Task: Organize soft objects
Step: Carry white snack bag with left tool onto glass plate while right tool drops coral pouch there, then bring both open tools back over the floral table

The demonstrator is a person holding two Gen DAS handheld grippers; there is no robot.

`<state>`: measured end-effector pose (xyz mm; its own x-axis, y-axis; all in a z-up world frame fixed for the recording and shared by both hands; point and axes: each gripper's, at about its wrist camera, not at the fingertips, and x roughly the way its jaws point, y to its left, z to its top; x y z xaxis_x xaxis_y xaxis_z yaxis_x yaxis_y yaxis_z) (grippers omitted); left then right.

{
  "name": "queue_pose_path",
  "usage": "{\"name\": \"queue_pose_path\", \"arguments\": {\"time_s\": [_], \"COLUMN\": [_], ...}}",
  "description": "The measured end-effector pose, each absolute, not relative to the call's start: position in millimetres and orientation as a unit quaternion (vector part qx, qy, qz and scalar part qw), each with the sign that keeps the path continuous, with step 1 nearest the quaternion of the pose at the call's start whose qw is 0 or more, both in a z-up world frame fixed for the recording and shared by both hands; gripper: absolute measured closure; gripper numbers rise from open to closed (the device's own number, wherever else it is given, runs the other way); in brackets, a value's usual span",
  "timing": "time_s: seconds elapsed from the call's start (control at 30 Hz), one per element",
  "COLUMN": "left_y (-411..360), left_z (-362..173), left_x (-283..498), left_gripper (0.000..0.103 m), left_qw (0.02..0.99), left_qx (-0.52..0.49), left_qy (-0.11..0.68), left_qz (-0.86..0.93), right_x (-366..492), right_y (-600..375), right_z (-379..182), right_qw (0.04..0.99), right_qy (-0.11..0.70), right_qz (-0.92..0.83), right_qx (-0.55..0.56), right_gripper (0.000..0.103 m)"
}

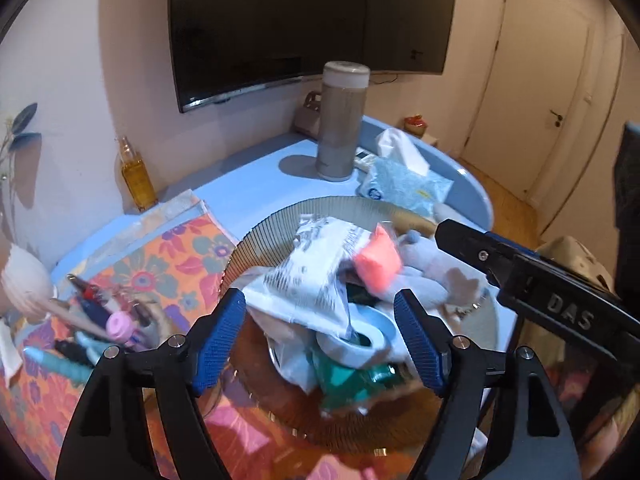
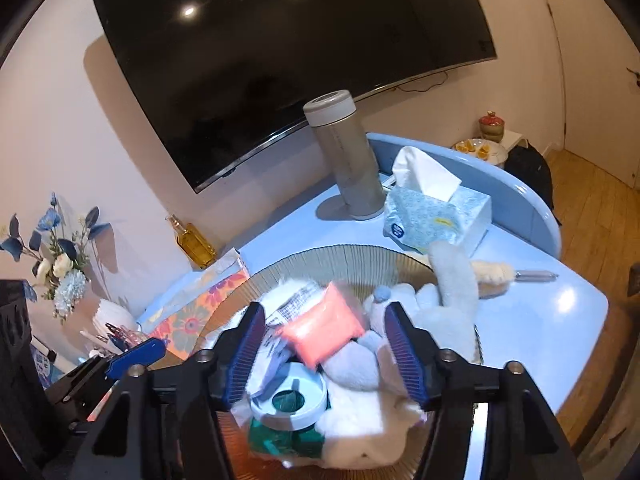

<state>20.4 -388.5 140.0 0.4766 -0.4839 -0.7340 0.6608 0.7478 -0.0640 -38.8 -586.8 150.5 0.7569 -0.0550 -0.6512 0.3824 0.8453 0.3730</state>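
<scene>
A round ribbed basket on the blue table holds a pile of soft things. A coral pink pouch lies on top, blurred. Beside it are a white printed plastic packet, a grey-white plush toy, a white tape roll and a green packet. My left gripper is open above the basket's near side. My right gripper is open over the pile, with the pink pouch between its fingers and apart from them.
A grey tall flask, a tissue box and an amber bottle stand behind the basket. A floral box with small items lies left. A TV hangs on the wall. A duster lies right.
</scene>
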Motion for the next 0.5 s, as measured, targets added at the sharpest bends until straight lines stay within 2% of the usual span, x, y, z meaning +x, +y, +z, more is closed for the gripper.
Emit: {"name": "queue_pose_path", "arguments": {"time_s": [0.17, 0.4, 0.47, 0.5], "left_y": [-349.1, -241.9, -204.1, -180.8], "left_z": [177.0, 231.7, 251.6, 262.7], "left_x": [-7.6, -60.0, -77.3, -86.1], "left_gripper": [0.027, 0.024, 0.019, 0.012], "left_qw": [0.881, 0.929, 0.947, 0.958], "left_qx": [0.145, 0.094, 0.086, 0.083], "left_qy": [0.328, 0.28, 0.244, 0.226], "left_qz": [-0.309, -0.224, -0.188, -0.16], "right_x": [-50.2, -67.2, -72.6, -74.7], "right_y": [-572.6, -500.8, -468.8, -456.5], "right_z": [154.4, 171.1, 181.8, 185.7], "right_qw": [0.903, 0.92, 0.93, 0.934], "right_qy": [0.322, 0.306, 0.289, 0.283], "right_qz": [-0.099, -0.044, -0.008, 0.006], "right_qx": [0.268, 0.241, 0.227, 0.219], "right_gripper": [0.039, 0.039, 0.039, 0.039]}}
